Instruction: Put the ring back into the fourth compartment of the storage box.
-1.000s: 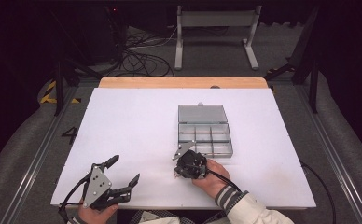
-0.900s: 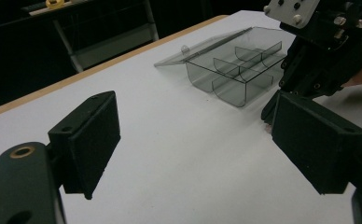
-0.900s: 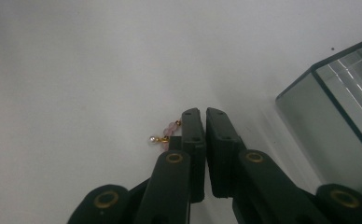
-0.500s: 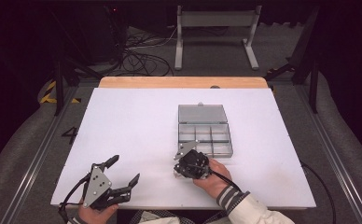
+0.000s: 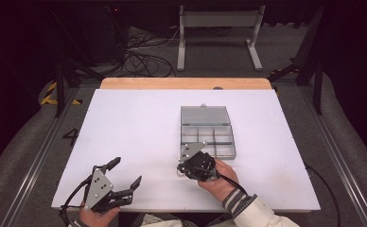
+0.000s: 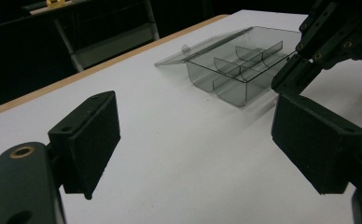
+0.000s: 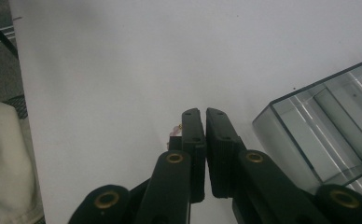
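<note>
- The right gripper (image 5: 187, 163) has barely moved; its jaws stay pinched on a tiny pink thing (image 7: 174, 133) beside the clear plastic 6-part box (image 5: 222, 142).
- The left gripper (image 5: 125, 177) waits, jaws wide apart.

Closed right gripper (image 7: 204, 122) beside clear box (image 7: 328, 135)

Over the last second we have drawn our right gripper (image 5: 187, 166) a little toward the lower left of the high view, so it now sits slightly farther from the near left corner of the clear box (image 5: 207, 131). Our right hand (image 5: 219, 177) has come back toward the bottom edge with it.
</note>
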`<state>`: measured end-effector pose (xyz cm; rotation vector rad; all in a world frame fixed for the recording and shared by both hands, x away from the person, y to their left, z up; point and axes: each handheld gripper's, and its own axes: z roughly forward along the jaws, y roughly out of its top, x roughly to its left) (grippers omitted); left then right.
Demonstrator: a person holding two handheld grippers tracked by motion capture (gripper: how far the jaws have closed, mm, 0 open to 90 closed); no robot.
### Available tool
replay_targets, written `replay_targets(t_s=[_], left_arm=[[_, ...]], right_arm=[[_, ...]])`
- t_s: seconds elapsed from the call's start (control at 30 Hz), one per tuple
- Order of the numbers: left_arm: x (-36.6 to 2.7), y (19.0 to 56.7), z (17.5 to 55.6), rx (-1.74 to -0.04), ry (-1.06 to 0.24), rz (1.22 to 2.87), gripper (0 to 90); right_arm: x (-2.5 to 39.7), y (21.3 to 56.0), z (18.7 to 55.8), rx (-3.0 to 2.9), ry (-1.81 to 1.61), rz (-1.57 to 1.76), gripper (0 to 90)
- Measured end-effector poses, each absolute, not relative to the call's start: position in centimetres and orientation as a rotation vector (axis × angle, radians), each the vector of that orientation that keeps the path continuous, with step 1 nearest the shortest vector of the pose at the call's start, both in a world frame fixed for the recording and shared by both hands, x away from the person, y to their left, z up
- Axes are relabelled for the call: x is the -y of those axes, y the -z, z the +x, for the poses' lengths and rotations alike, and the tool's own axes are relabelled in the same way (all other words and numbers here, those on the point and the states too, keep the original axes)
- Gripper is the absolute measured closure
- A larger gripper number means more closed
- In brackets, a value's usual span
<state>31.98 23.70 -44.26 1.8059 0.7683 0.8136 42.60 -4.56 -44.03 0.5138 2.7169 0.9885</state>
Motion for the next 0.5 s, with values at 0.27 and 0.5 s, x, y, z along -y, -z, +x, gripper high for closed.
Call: replay_targets(t_s=[0.27,0.5], left_arm=[[-23.7,44.2,32.0,-0.768,-0.813,1.805,16.2],[-23.7,44.3,32.0,-0.767,-0.814,1.806,16.2]], right_arm=[[5.0,42.8,42.4,-2.677,-1.004,0.508,87.1],[5.1,42.3,42.6,-2.670,-1.009,0.501,87.1]])
